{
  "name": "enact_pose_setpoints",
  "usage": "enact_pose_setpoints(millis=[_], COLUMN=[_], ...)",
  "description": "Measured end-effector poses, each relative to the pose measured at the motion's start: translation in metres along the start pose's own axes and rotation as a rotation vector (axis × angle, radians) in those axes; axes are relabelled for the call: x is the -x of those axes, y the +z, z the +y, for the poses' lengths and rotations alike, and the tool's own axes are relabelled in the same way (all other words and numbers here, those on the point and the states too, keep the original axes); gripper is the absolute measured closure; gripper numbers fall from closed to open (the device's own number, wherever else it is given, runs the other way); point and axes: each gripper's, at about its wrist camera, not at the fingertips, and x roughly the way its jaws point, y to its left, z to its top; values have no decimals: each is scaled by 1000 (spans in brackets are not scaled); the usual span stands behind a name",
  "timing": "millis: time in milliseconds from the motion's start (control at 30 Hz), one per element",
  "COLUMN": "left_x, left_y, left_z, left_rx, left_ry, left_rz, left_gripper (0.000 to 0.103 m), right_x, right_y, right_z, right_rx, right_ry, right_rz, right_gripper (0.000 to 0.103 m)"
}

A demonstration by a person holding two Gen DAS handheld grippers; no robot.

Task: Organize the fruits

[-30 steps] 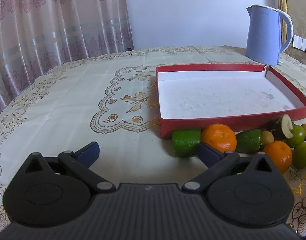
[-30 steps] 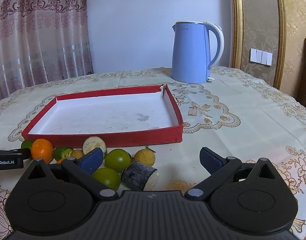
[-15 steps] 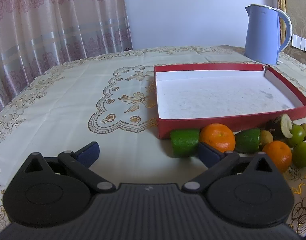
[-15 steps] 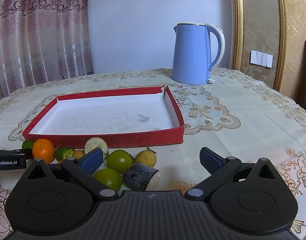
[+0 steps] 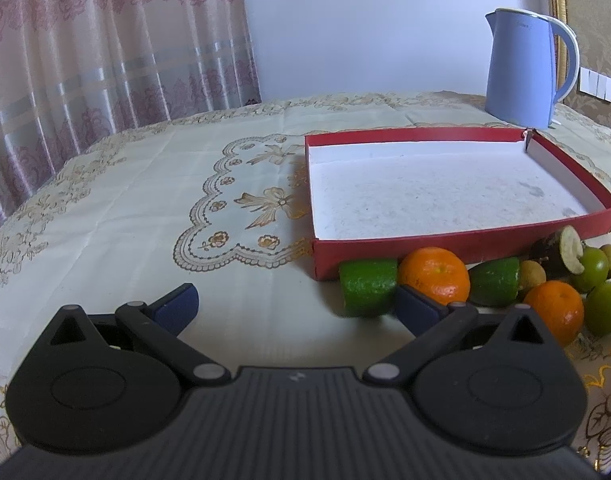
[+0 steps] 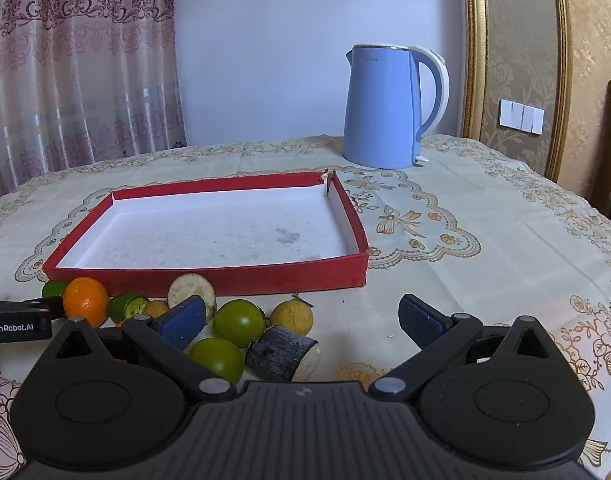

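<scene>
Little is changed from the earlier frames: through the left wrist camera the scene is shifted only slightly, and the fruits are not displaced.

Seen from the left wrist, the left gripper (image 5: 293, 300) is held low over the tablecloth (image 5: 125, 208) with its jaws spread wide and nothing between them. The green cut piece (image 5: 368, 287) lies just ahead of the right-hand finger, outside the gap — to the right of the jaws' centre line — against the near wall of the red tray (image 5: 465, 242), at its near-left corner. The orange (image 5: 434, 275) is touching it on the right. The tray is empty.

From the right wrist, the right gripper (image 6: 301, 316) is likewise released, gripping nothing. Between its fingers lie a green round fruit (image 6: 238, 319), a yellow fruit (image 6: 291, 317) and a dark-skinned cut chunk (image 6: 282, 354) — its long axis running left to right across the opening. These are judged nearer to the right gripper; the green cut piece and orange, at the row's left end, are nearer to the left.
</scene>
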Motion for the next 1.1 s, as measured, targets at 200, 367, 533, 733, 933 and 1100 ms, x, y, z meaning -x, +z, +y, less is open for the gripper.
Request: enact_pose_setpoints(millis=[200, 367, 533, 733, 933, 1100], left_x=[-3, -6, -16, -17, -16, -17], left_y=[0, 0, 4, 4, 2, 3], left_z=[4, 13, 9, 10, 8, 14], left_rx=[-22, 2, 1, 2, -40, -38], left_ry=[-22, -97, -119, -142, -176, -263], left_rz=[-3, 22, 30, 26, -11, -9], left_gripper=[0, 0, 0, 10, 22, 40], right_x=[0, 0, -4, -7, -8, -9], right_y=[0, 1, 0, -1, -3, -3], right_z=[1, -2, -3, -5, -6, -9], right_rx=[9, -2, -4, -14, -11, -19], right_ry=[-2, -6, -7, -11, -14, -24], right_rz=[-2, -6, 11, 19, 23, 25], right_gripper=[0, 0, 0, 0, 0, 0])
